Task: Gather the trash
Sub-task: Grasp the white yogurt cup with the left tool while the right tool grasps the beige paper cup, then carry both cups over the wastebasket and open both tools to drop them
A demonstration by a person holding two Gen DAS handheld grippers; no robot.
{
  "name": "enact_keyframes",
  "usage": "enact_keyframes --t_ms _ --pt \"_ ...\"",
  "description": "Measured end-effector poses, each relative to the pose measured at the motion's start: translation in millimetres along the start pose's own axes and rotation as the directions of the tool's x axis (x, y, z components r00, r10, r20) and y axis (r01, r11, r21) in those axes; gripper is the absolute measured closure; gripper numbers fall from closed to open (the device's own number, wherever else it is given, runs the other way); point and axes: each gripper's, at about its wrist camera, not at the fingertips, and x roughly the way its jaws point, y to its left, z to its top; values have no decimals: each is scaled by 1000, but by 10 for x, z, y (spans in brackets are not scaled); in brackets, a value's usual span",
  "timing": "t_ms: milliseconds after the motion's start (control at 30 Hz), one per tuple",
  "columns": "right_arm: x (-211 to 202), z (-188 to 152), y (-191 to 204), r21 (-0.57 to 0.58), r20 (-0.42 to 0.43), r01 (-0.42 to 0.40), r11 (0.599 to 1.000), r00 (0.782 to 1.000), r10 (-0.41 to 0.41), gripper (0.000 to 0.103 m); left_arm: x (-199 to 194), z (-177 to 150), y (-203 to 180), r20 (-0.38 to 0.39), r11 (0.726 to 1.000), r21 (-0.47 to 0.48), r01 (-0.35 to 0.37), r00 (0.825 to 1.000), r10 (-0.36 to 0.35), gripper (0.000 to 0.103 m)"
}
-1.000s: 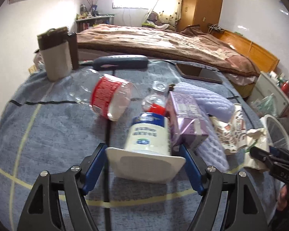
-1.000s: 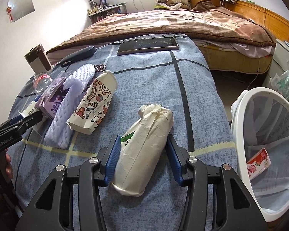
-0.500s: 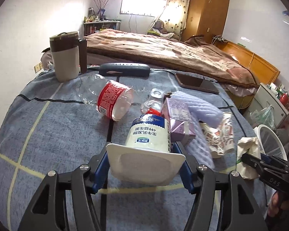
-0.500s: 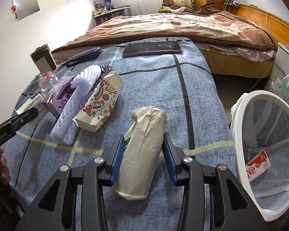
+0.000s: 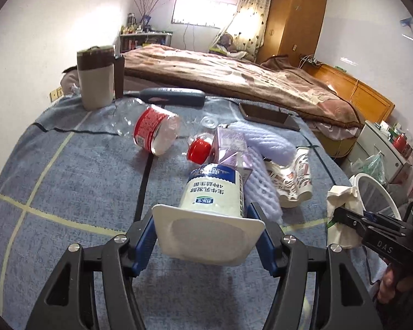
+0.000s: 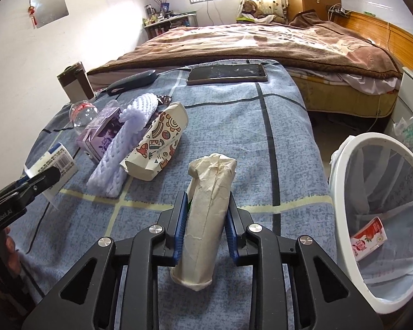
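A white yogurt cup (image 5: 212, 214) with a blue label is clamped bottom-first in my left gripper (image 5: 206, 220), just above the blue cloth. My right gripper (image 6: 206, 200) has its jaws closing on a crumpled beige paper cup (image 6: 209, 220), and the pads squeeze it narrow. A white mesh bin (image 6: 341, 165) stands off the table's right edge with a red carton (image 6: 367, 238) inside. On the cloth lie a clear bottle (image 5: 154, 129) with a red label, a purple carton (image 5: 228, 143), a lilac foam net (image 6: 118, 159) and a patterned paper cup (image 6: 159, 143).
A phone (image 6: 225, 74) lies at the cloth's far edge, with a dark blue case (image 5: 173, 95) and a brown-and-white mug (image 5: 96, 77) at the far left. A small red-capped bottle (image 5: 199, 151) sits by the carton. A bed lies beyond.
My left jaws have closed onto the yogurt cup and raised it slightly off the cloth. My right jaws have narrowed steadily, pressing the paper cup thinner.
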Motion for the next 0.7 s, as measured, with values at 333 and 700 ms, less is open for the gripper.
enact_keyframes --t_ms 333,700 --pt "-190 2 -85 17 56 -9 1000 998 8 77 -219 47 -264 59 998 64 13 998 -17 38" --pt "-539 9 -351 43 124 23 999 992 -28 77 -296 97 -792 80 985 162 62 994 -76 38"
